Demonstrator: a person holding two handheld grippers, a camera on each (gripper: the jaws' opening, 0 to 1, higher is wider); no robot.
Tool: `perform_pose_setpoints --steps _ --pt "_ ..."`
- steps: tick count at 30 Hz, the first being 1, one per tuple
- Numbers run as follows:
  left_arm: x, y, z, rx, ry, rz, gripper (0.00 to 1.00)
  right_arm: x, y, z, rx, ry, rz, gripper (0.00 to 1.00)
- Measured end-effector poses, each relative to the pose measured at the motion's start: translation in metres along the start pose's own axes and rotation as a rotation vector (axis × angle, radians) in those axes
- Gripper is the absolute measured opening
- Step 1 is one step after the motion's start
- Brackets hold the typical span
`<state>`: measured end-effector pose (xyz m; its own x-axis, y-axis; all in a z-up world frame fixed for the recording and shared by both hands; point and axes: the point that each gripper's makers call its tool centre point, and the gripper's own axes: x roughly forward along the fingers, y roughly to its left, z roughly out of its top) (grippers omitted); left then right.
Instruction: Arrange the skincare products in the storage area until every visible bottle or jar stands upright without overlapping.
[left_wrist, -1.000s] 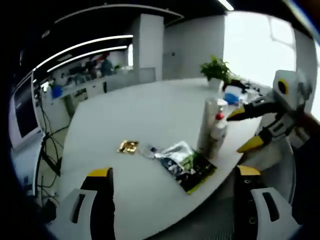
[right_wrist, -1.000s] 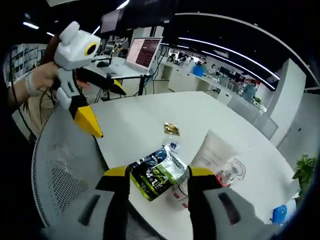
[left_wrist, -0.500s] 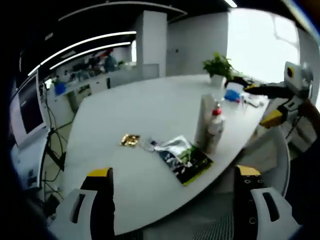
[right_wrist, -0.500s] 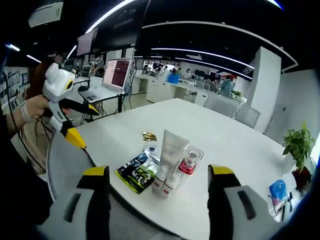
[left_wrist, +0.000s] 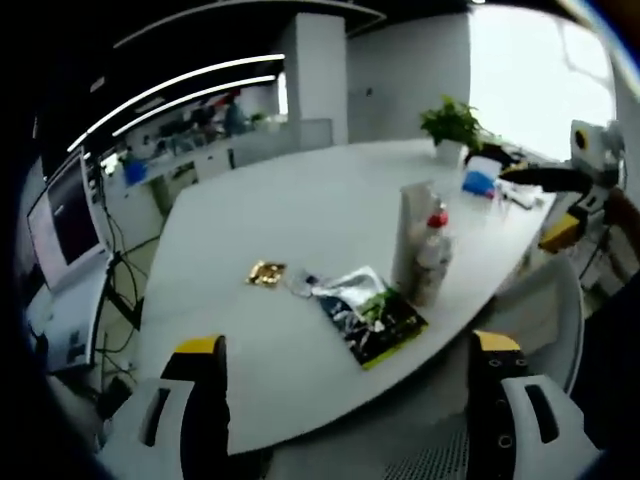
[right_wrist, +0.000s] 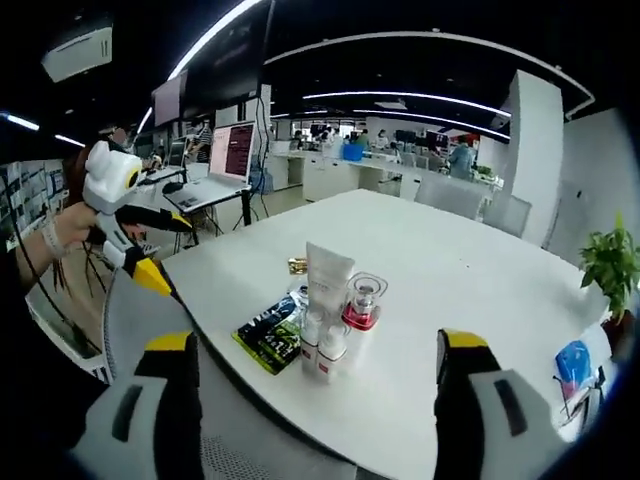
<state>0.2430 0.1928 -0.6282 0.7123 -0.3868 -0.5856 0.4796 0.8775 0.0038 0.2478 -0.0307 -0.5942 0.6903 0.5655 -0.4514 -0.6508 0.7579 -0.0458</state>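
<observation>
1. My left tool (left_wrist: 345, 400) hangs back from the edge of the white worktop (left_wrist: 300, 220), its two prongs spread wide with nothing between them.
2. My right tool (right_wrist: 325, 405) is likewise spread wide and empty, held off the near edge of the same worktop (right_wrist: 450, 290).
3. The skincare products stand together in one tight cluster on the worktop: a tall white tube (right_wrist: 327, 275), a red-collared bottle with a clear cap (right_wrist: 362, 305) just beside it, and two small white bottles (right_wrist: 322, 350) in front, all upright in the right gripper view.
4. In the left gripper view I see the tube (left_wrist: 412, 235) and the red-topped bottle (left_wrist: 434, 255) standing side by side; whether they touch I cannot tell.
5. A dark green and silver foil pouch (left_wrist: 370, 315) lies flat just beside the cluster.
6. A small gold sachet (left_wrist: 265, 272) lies flat further along the worktop, apart from the bottles.
7. A potted plant (left_wrist: 452, 125) sits at the far end.
</observation>
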Motion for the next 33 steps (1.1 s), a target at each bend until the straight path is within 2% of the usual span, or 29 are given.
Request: perform_pose_setpoints --steps 5,8,10,15,20,22,24,27,30,33 --pt "-0.003 -0.002 -0.004 -0.010 0.023 0.034 0.97 0.003 -0.002 -0.009 -0.021 0.044 0.034 1.00" --pt "-0.002 -0.003 -0.007 -0.023 0.032 0.037 0.97 0.005 0.001 -0.010 -0.020 0.048 0.049 1.00" --pt "-0.002 0.000 -0.010 -0.020 0.039 0.041 0.97 0.007 0.004 -0.016 -0.013 0.089 0.067 1.00" --pt "0.000 0.011 -0.012 -0.028 0.051 0.019 0.97 0.016 0.002 -0.017 -0.030 0.103 0.044 1.00" --pt "0.006 0.035 -0.010 0.029 0.053 -0.005 0.97 0.022 -0.001 -0.013 -0.017 0.107 -0.008 1.00" --pt "0.010 0.044 -0.005 0.052 0.040 -0.024 0.92 0.025 -0.003 -0.012 -0.008 0.106 -0.034 1.00" --pt "0.017 0.054 -0.003 0.058 0.046 -0.042 0.88 0.028 -0.005 -0.013 0.002 0.111 -0.057 1.00" --pt "0.027 0.065 -0.004 0.115 0.061 -0.078 0.81 0.030 -0.007 -0.016 0.011 0.126 -0.093 1.00" --pt "0.037 0.071 -0.003 0.142 0.071 -0.097 0.79 0.031 -0.005 -0.017 0.032 0.123 -0.113 1.00" --pt "0.051 0.076 -0.001 0.205 0.063 -0.146 0.74 0.031 -0.007 -0.020 0.055 0.115 -0.145 1.00"
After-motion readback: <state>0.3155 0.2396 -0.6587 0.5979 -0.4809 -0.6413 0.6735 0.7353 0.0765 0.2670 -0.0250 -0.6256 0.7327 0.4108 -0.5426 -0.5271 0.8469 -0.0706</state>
